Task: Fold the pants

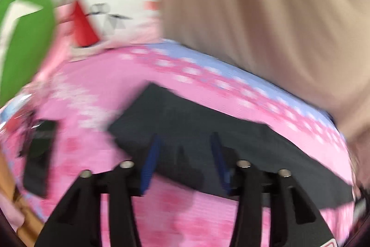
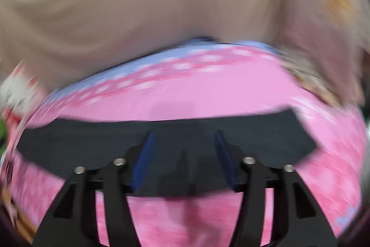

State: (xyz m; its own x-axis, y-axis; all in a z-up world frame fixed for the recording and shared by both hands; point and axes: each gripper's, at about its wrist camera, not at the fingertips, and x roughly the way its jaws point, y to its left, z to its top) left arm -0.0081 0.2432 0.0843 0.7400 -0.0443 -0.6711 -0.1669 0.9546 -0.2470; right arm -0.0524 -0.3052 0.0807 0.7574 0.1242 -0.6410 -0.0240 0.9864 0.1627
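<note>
Dark grey pants (image 1: 208,131) lie flat as a long band across a pink flowered bedspread (image 1: 97,89). Both views are motion-blurred. My left gripper (image 1: 186,142) is open, its blue pads just above the near edge of the pants, left of their middle, holding nothing. In the right wrist view the pants (image 2: 92,142) stretch across the frame. My right gripper (image 2: 185,140) is open over the near edge of the band, empty.
A beige curtain (image 1: 266,15) hangs behind the bed. A white patterned pillow (image 1: 115,4) and a green object (image 1: 25,38) sit at the far left. A dark flat object (image 1: 39,154) lies on the spread at left.
</note>
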